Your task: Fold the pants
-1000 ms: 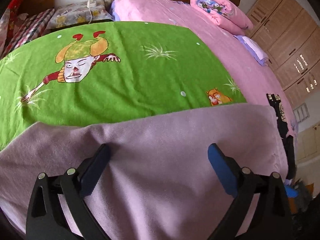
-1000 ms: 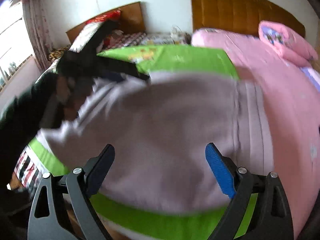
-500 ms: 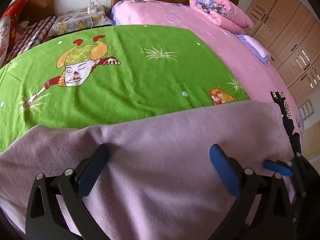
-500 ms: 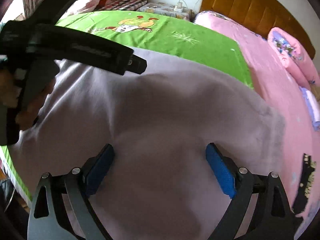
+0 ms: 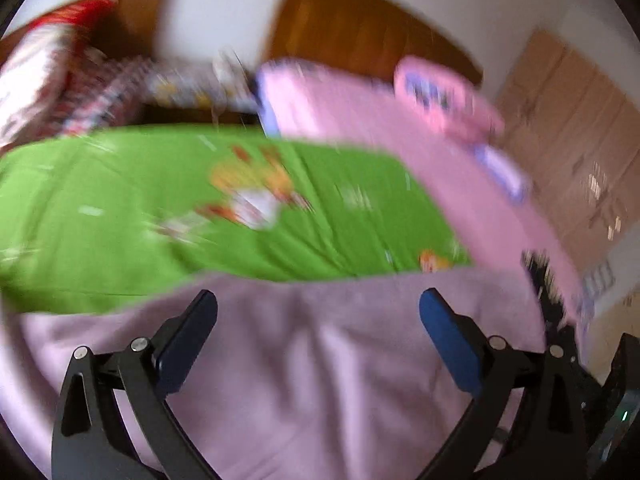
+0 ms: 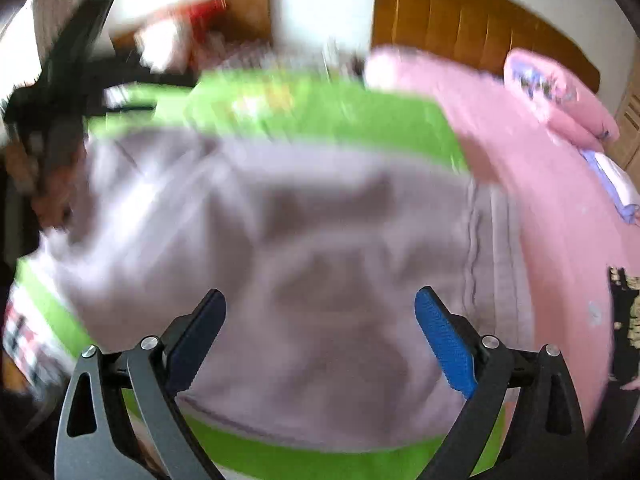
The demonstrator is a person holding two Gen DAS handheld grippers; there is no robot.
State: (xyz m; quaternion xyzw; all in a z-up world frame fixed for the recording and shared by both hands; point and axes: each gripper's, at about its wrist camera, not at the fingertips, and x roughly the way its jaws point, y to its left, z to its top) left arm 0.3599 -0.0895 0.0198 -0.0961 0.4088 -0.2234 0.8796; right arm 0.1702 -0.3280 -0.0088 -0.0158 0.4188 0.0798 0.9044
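The mauve pants point(image 5: 320, 380) lie spread flat on the green cartoon sheet point(image 5: 200, 216). They also show in the right wrist view point(image 6: 320, 240), where the waistband seams sit at the right. My left gripper point(image 5: 318, 308) is open and empty above the pants. My right gripper point(image 6: 320, 306) is open and empty above the pants. The left gripper point(image 6: 60, 80) with the hand holding it appears at the far left of the right wrist view. Both views are motion-blurred.
A pink bedspread point(image 5: 460, 184) with a rolled pink quilt point(image 5: 444, 96) lies to the right. A wooden headboard point(image 6: 480, 28) and wardrobe doors point(image 5: 572, 152) stand behind. Pillows point(image 5: 44, 80) are at the far left. A dark garment point(image 6: 624, 312) lies on the pink bed's edge.
Both grippers have pulled back and tilted up from the pants, so more of the room shows. Both stay open. The pants lie as before.
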